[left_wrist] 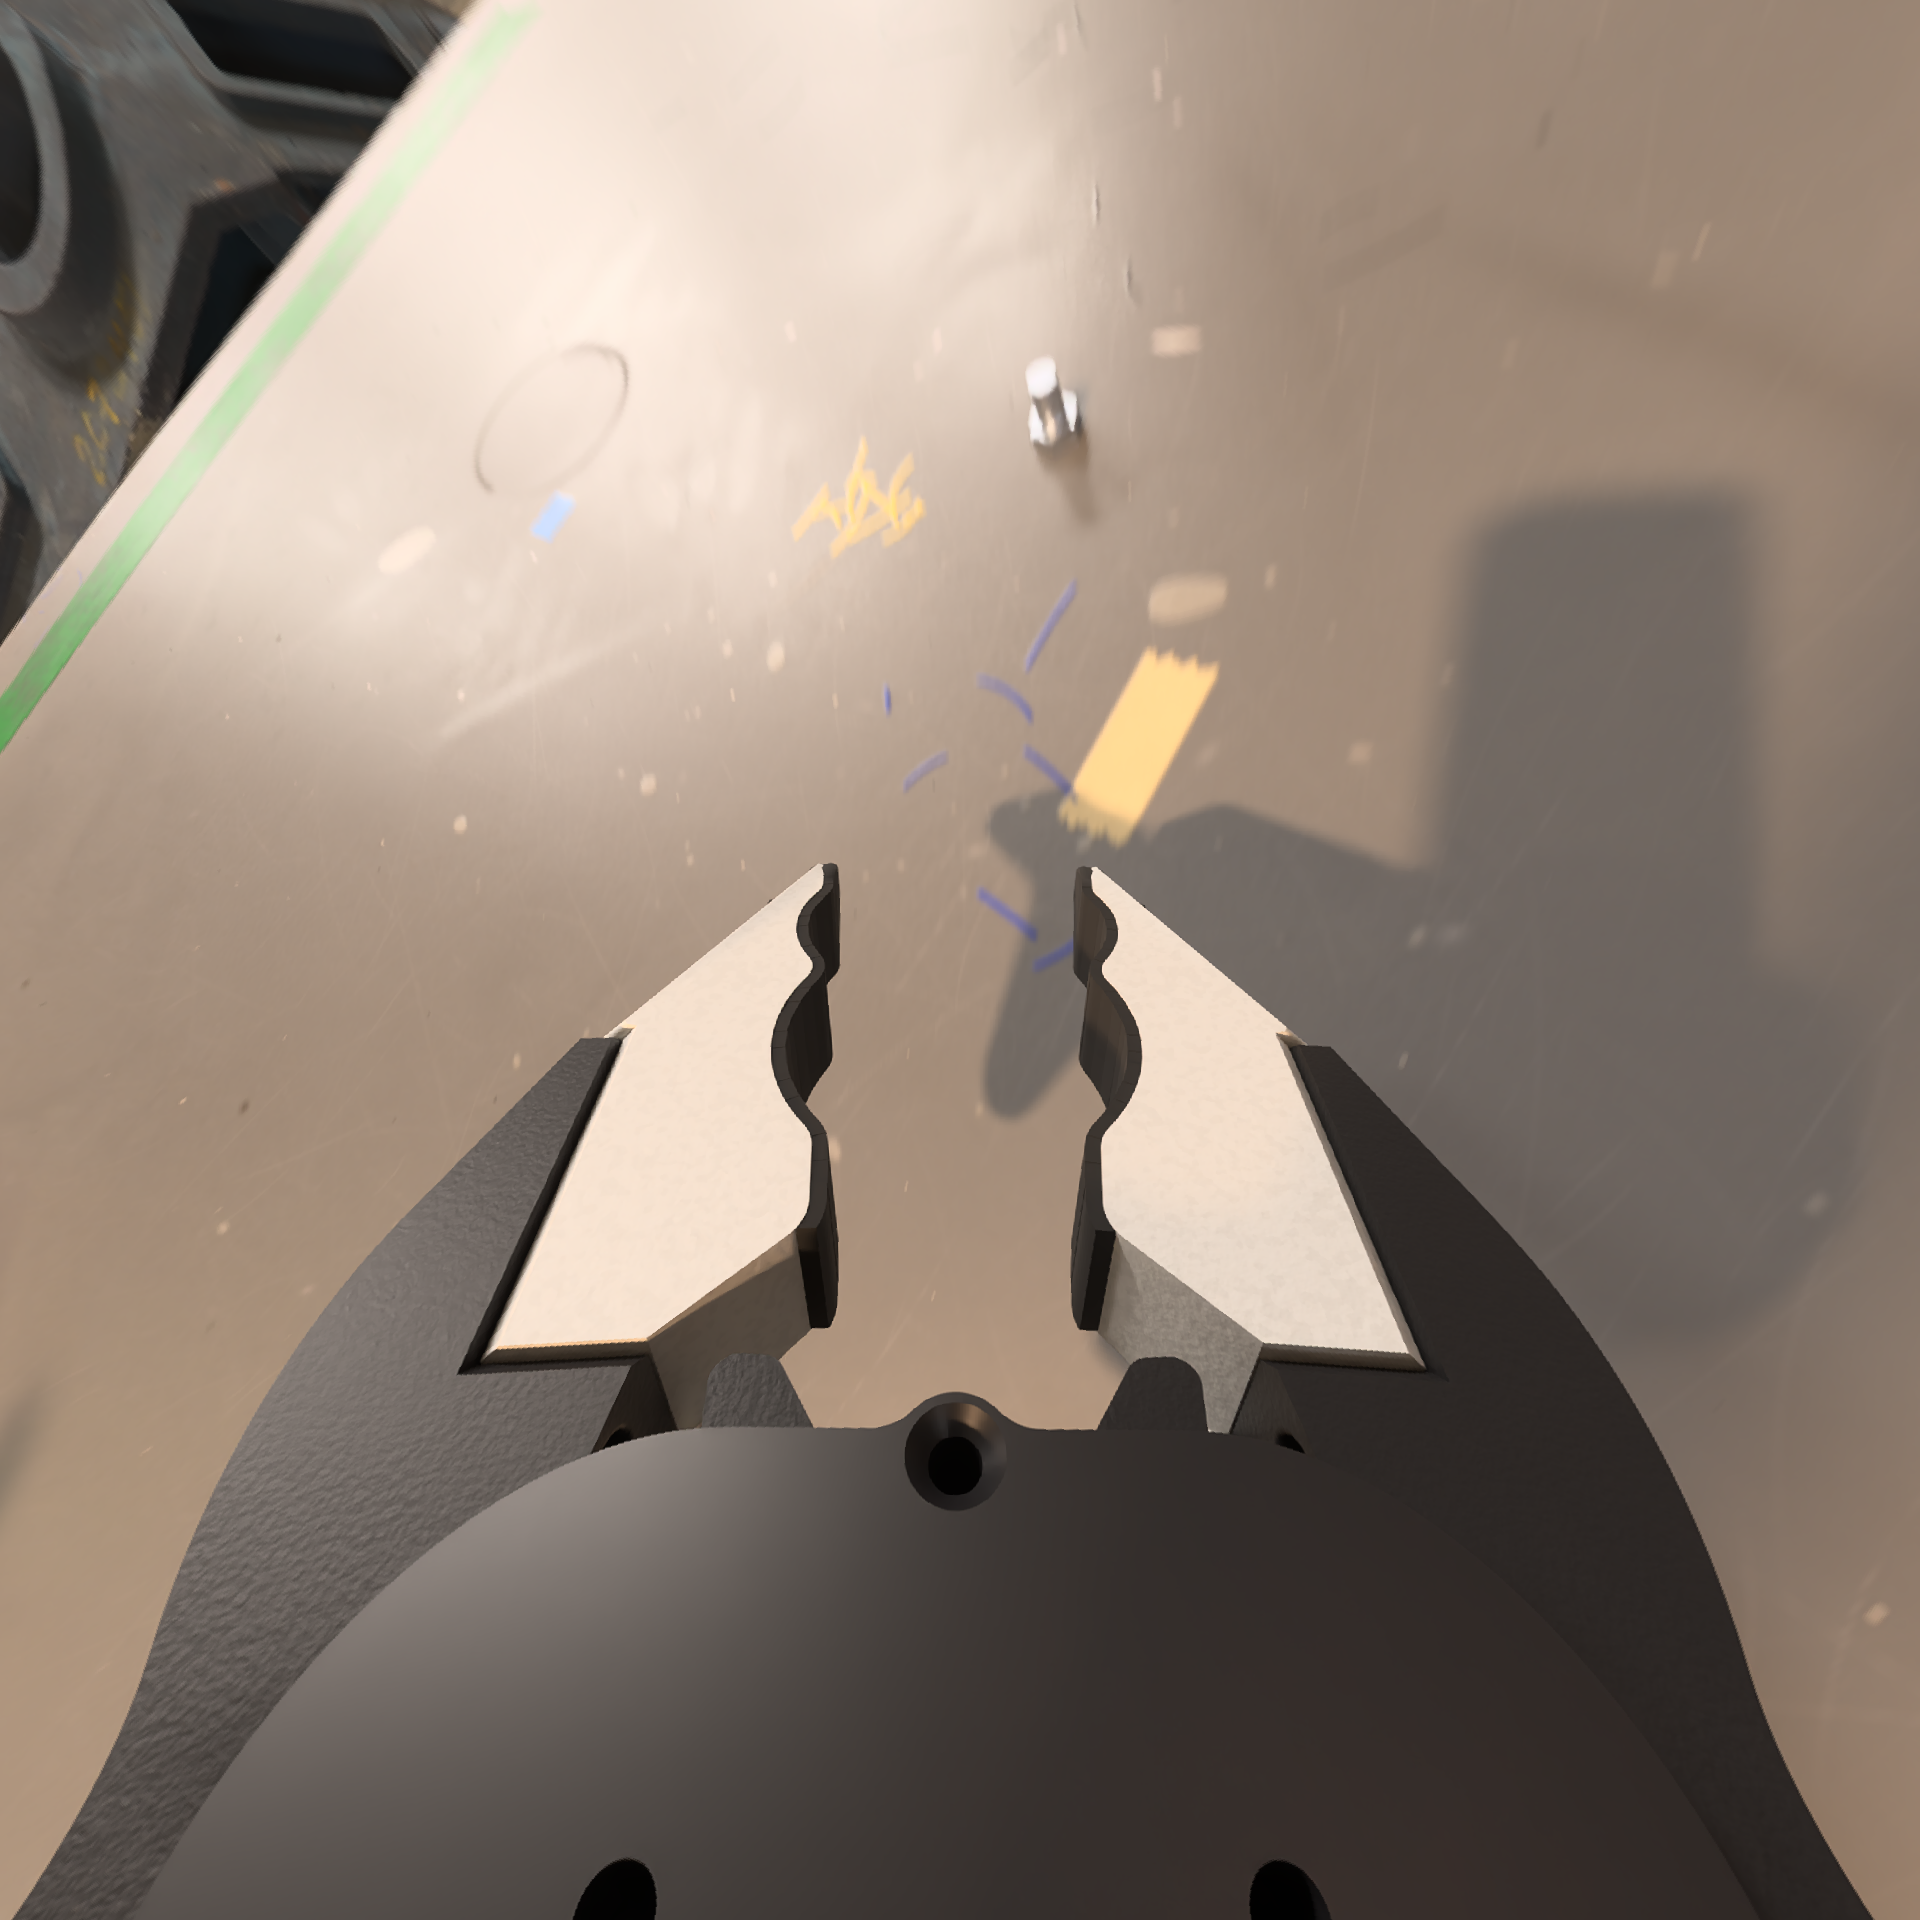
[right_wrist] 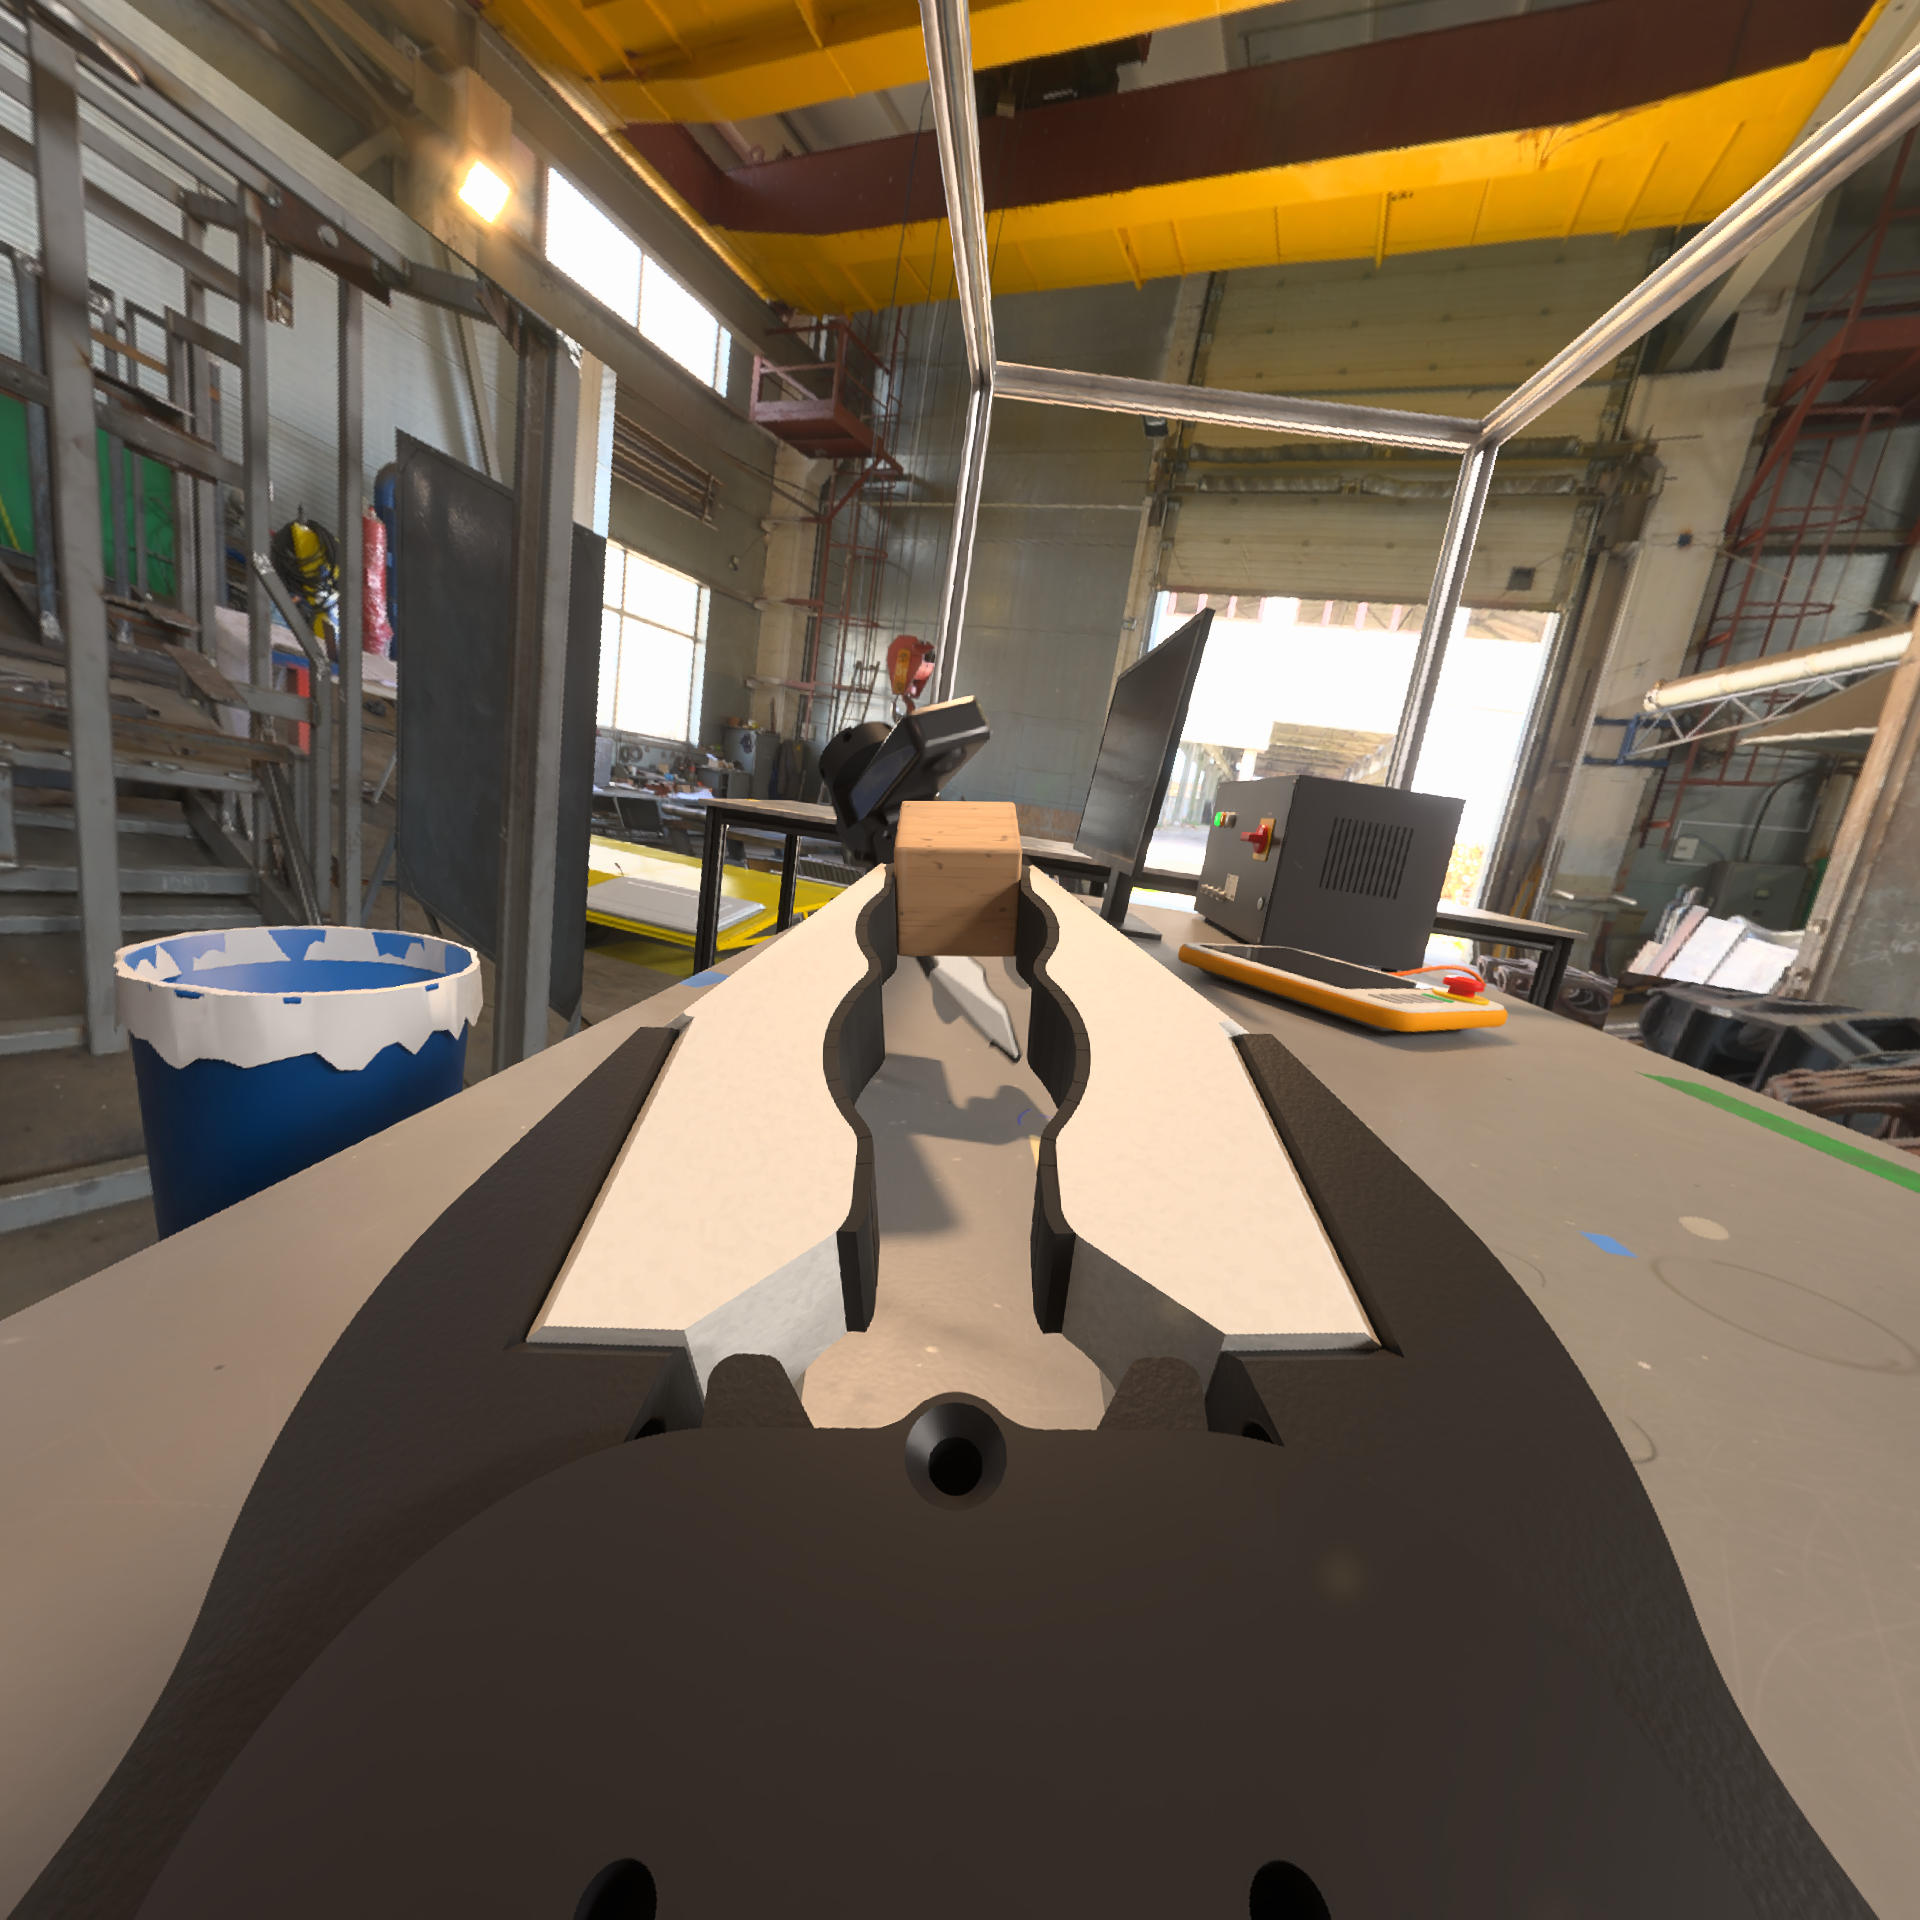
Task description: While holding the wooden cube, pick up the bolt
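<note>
The right hand-held gripper (right_wrist: 956,883) grips the wooden cube (right_wrist: 956,878) between its fingertips, above the table (right_wrist: 1558,1299). The left hand-held gripper (left_wrist: 956,883) hangs spread and empty; the bolt (left_wrist: 1055,400) lies ahead, away from the green-taped edge (left_wrist: 218,426).

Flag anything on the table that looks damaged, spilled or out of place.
Nothing stands out. The bolt sits alone on the table, ahead of the open left gripper. The table is only scuffed, with a torn yellow tape scrap. The right gripper holds the wooden cube squarely.
</note>
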You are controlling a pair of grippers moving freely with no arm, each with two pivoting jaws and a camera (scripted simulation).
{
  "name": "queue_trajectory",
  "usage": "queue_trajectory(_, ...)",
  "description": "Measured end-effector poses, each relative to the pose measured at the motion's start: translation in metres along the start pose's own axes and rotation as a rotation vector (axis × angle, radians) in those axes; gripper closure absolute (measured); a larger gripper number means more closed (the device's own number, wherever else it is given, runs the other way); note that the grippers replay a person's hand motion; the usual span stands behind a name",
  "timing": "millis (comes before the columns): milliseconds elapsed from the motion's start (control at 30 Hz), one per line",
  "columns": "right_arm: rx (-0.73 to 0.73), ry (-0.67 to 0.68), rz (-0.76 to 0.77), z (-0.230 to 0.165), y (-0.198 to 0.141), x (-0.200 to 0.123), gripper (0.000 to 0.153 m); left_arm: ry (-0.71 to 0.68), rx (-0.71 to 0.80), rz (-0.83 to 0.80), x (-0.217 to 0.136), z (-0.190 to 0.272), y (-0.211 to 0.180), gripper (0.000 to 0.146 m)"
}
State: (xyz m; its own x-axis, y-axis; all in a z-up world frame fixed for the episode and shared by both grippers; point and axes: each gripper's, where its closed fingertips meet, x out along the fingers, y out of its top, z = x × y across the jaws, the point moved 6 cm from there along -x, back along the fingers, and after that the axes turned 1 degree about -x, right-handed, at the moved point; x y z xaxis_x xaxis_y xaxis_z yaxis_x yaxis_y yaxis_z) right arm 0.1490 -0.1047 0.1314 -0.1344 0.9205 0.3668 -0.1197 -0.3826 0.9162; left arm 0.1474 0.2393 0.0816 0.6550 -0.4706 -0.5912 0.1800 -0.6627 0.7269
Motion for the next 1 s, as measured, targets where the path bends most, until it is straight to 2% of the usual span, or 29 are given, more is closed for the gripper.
queue_trajectory(100,0.004,0.005,-0.005,-0.007,-0.002,-0.002,0.131,-0.006,-0.049,0.102,0.004,0.001,0.029,0.103)
queue_trajectory(233,0.004,0.006,-0.007,-0.005,-0.001,-0.004,0.131,0.012,0.149,0.031,0.037,0.011,0.068,0.105)
queue_trajectory(333,-0.004,-0.007,0.018,-0.005,0.004,-0.010,0.131,-0.070,0.127,-0.016,0.071,0.018,0.087,0.105)
queue_trajectory(400,-0.006,-0.001,0.051,-0.006,0.008,-0.015,0.131,-0.136,0.093,-0.066,0.090,0.020,0.093,0.103)
queue_trajectory(533,-0.008,-0.004,0.107,-0.005,0.014,-0.020,0.131,-0.134,0.047,-0.157,0.120,0.014,0.095,0.099)
queue_trajectory(633,-0.005,-0.009,0.106,-0.004,0.014,-0.020,0.131,-0.156,-0.009,-0.235,0.133,0.011,0.094,0.099)
queue_trajectory(767,0.001,-0.006,0.090,-0.004,0.012,-0.018,0.131,-0.166,-0.003,-0.293,0.144,0.004,0.096,0.102)
queue_trajectory(833,0.000,-0.013,0.081,-0.003,0.011,-0.018,0.131,-0.212,-0.037,-0.321,0.148,0.003,0.096,0.106)
queue_trajectory(933,0.003,-0.015,0.078,-0.001,0.010,-0.017,0.131,-0.325,-0.168,-0.365,0.150,0.005,0.097,0.126)
queue_trajectory(1000,0.011,-0.014,0.086,-0.001,0.011,-0.017,0.131,-0.343,-0.174,-0.359,0.149,0.004,0.096,0.131)
